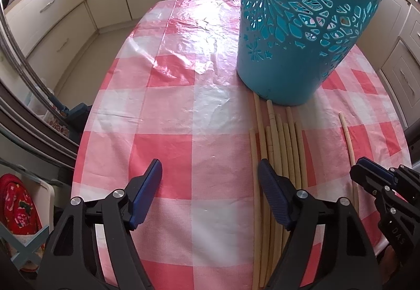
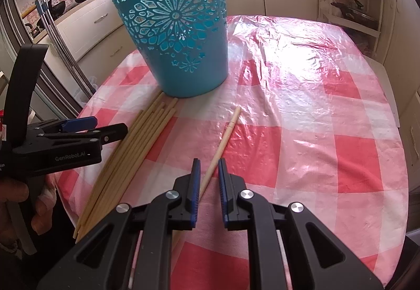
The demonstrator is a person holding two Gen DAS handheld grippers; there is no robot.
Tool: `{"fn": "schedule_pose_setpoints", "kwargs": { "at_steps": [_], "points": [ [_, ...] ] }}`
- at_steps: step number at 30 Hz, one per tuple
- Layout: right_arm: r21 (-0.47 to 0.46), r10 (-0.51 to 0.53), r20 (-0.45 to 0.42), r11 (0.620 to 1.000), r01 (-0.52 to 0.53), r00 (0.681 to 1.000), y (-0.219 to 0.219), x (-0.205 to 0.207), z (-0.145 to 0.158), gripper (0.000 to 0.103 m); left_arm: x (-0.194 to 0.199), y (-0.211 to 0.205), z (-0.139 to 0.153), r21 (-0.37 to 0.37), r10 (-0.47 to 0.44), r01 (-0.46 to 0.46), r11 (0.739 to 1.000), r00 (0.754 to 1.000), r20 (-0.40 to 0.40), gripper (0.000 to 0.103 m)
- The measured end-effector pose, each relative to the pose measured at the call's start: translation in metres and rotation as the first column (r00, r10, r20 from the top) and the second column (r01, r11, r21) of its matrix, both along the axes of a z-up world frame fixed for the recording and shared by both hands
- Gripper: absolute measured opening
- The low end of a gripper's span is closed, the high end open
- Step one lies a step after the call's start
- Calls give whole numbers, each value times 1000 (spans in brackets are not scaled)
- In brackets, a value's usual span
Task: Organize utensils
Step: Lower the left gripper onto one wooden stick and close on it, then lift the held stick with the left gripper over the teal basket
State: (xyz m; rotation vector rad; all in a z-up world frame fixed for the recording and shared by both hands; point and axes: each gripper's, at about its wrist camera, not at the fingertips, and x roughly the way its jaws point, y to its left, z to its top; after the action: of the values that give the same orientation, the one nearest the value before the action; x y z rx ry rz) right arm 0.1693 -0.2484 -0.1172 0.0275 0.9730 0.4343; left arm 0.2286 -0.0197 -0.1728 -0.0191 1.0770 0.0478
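The tabletop (image 2: 302, 111), under its pink-and-white checked cover, carries everything I need. The blue cutout bin (image 2: 178, 35) stands upright near the far-left side, and a bundle of chopsticks (image 2: 136, 143) lies in front of it, tips close to its base. One single chopstick (image 2: 223, 137) lies apart from the bundle, to its right.

I judge this to be the pick-up step: gather the sticks and drop them in the bin. My right tongs (image 2: 209, 166) are clenched narrow around the single chopstick; the stick runs between the blue pads, though I cannot tell whether they pinch it yet. My left tongs (image 1: 210, 174) are released, spread wide, with only bare cover between them and the bundle just beside the right-hand finger.

Next, I think the right tongs must firm up and lift toward the bin, while the left shift over the bundle.

Both tongs tilt steeply down toward the cover, side by side.
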Motion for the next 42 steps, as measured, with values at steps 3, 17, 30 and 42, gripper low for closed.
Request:
{"fn": "schedule_pose_setpoints", "kwargs": {
  "at_steps": [3, 17, 30, 42],
  "points": [
    [0, 0, 2, 1000, 0, 1000, 0, 0, 0, 14, 0, -1, -2, 17, -9, 9, 1000, 1000, -2, 68],
    [-25, -2, 46, 1000, 3, 999, 7, 2, -4, 14, -9, 6, 22, -97, -97, 100, 990, 995, 25, 4],
    [19, -19, 45, 1000, 18, 999, 0, 3, -6, 14, -5, 26, 232, -230, 11, 162, 960, 796, 605, 4],
    [31, 0, 51, 1000, -2, 999, 0, 2, -6, 19, 77, -38, 224, -220, 101, 96, 971, 668, 738, 5]
  ]
}}
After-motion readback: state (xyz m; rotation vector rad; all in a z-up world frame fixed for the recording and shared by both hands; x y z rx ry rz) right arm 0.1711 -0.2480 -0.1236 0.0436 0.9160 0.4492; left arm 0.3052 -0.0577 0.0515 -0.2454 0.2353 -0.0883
